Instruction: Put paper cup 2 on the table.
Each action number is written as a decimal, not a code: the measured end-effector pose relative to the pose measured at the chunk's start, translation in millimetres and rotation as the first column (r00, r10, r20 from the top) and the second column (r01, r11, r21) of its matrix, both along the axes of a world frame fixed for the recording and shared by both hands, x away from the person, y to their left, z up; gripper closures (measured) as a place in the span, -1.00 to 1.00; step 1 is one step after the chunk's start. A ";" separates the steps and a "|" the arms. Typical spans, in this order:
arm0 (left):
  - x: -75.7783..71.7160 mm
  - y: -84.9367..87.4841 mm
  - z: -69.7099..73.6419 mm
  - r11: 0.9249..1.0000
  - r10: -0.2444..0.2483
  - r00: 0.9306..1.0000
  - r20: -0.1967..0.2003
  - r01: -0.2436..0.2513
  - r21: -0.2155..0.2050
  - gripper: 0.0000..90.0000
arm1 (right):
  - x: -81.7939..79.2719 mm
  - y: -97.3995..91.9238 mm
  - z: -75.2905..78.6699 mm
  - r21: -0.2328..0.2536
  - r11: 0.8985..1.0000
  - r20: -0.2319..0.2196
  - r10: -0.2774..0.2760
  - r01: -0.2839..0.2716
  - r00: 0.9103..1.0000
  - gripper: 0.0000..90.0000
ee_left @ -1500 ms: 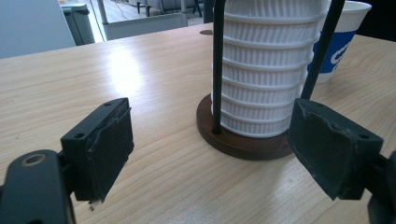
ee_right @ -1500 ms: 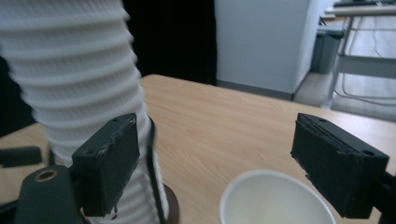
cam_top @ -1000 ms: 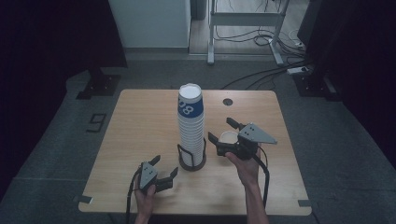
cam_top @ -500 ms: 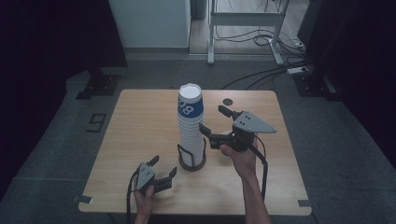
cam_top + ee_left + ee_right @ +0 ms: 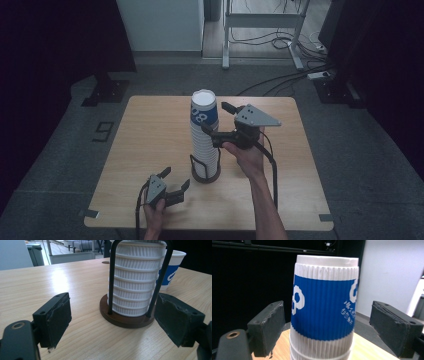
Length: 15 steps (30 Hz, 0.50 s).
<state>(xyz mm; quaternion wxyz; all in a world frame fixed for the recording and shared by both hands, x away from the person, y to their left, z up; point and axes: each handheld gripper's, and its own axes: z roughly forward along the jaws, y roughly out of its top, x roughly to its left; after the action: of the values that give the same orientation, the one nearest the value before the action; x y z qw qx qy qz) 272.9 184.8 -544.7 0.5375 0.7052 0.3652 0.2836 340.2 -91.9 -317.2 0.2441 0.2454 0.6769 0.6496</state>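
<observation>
Writing: top cup (image 5: 203, 111) of the stack (image 5: 205, 145) has a blue band with white print; from above you can read "8" plus a partly hidden digit; the small white characters in your right tool's view are too small to read.
Stack place: upright in a dark wire holder (image 5: 206, 172) near the middle of the tabletop (image 5: 150, 130).
Right tool (image 5: 216, 120): jaws wide, level with the blue band, cup between them, not touching.
Left tool (image 5: 174, 182): jaws wide, low at the near edge, aimed at the holder.
Left tool's view: round brown base (image 5: 125, 318), two black uprights, and a separate blue-and-white cup (image 5: 172, 270) behind the stack.
Floor: "9" mark (image 5: 103, 131) left of the tabletop.
</observation>
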 end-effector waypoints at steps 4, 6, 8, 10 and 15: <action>-0.1 0.4 0.0 1.000 -0.005 1.000 0.001 0.005 -0.001 -0.68 | 5.1 6.6 -0.2 0.008 1.000 0.006 0.017 -0.018 1.000 -0.72; -0.6 0.6 -0.2 1.000 -0.008 1.000 0.006 0.008 -0.004 -0.68 | 9.1 11.4 -0.8 0.000 1.000 -0.003 0.024 -0.024 1.000 -0.73; -0.4 0.9 -0.1 1.000 -0.008 1.000 0.002 0.008 -0.006 -0.68 | 11.5 14.3 -1.3 0.009 1.000 -0.002 0.029 -0.029 1.000 -0.72; -0.5 1.0 -0.1 1.000 -0.011 1.000 0.003 0.011 -0.005 -0.68 | 14.3 17.5 -2.0 0.007 0.999 -0.008 0.032 -0.032 0.999 -0.73; -0.3 0.8 -0.3 1.000 -0.009 1.000 0.005 0.009 -0.012 -0.68 | 20.6 24.2 -5.2 -0.016 1.000 -0.032 0.018 -0.019 0.999 -0.72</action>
<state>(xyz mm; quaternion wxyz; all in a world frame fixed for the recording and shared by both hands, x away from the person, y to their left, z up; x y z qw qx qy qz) 272.6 185.6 -545.0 0.5439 0.7029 0.3624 0.2809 360.8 -67.8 -322.4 0.2293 0.2475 0.6882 0.6423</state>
